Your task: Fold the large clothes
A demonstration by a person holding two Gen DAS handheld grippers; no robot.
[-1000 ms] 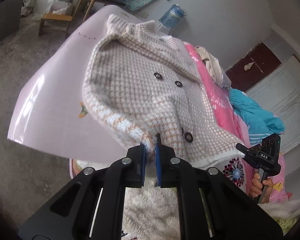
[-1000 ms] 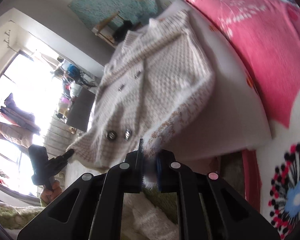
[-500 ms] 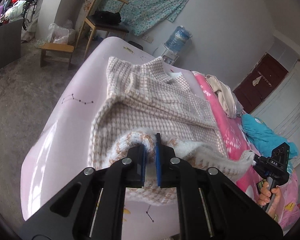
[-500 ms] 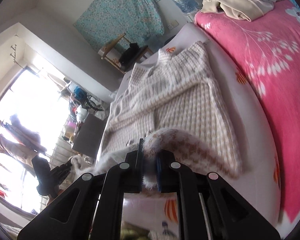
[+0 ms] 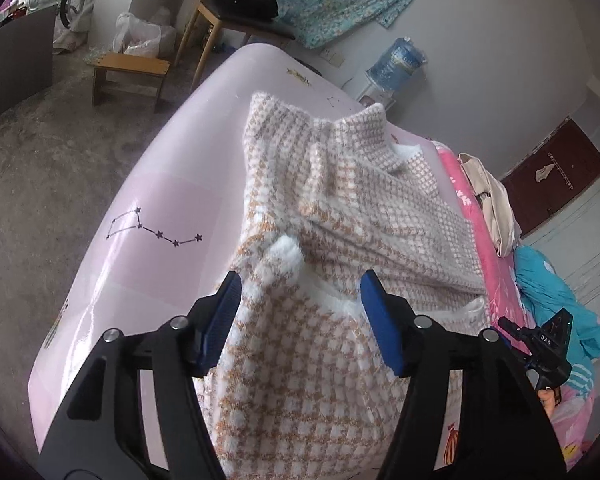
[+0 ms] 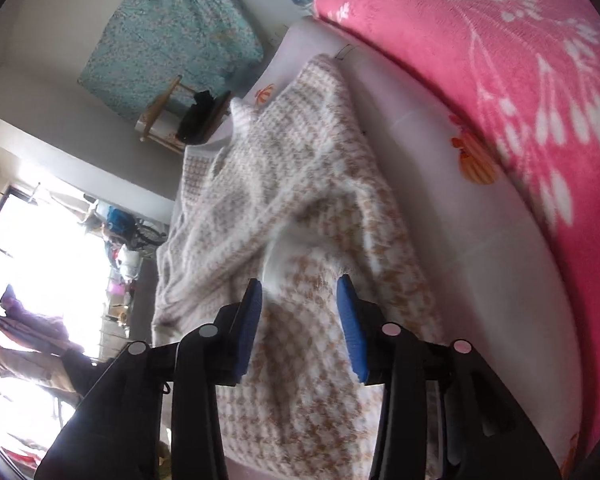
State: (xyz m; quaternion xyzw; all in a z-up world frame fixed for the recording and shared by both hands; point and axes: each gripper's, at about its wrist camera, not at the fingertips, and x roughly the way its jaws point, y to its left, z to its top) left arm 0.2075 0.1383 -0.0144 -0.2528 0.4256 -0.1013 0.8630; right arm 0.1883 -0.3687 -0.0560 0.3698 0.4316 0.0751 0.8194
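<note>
Your jaws are opening on both sides: the left gripper (image 5: 300, 312) has its blue pads spread with the folded hem of the coat (image 5: 340, 240) lying between them but not pinched, and the right gripper (image 6: 300, 320) stands the same way, a little narrower, over the coat (image 6: 284, 208) with nothing clamped. The coat lies folded on the pale pink sheet (image 5: 172, 200), its lower half turned up over the upper half and the collar at the far end. Your left camera shows what the right one misses: the sheet's outer edge dropping to the bare floor (image 5: 40, 160), a small wooden stool (image 5: 128, 72) and a chair (image 5: 236, 12) beyond it, and your right gripper (image 5: 540, 344) at the coat's other corner. Your right camera shows the pink blanket (image 6: 520, 100) running close along the coat's side, with only a narrow strip of sheet (image 6: 440, 160) between them. On the left the coat's edge sits well in from the sheet's edge, so open sheet lies on that side.
</note>
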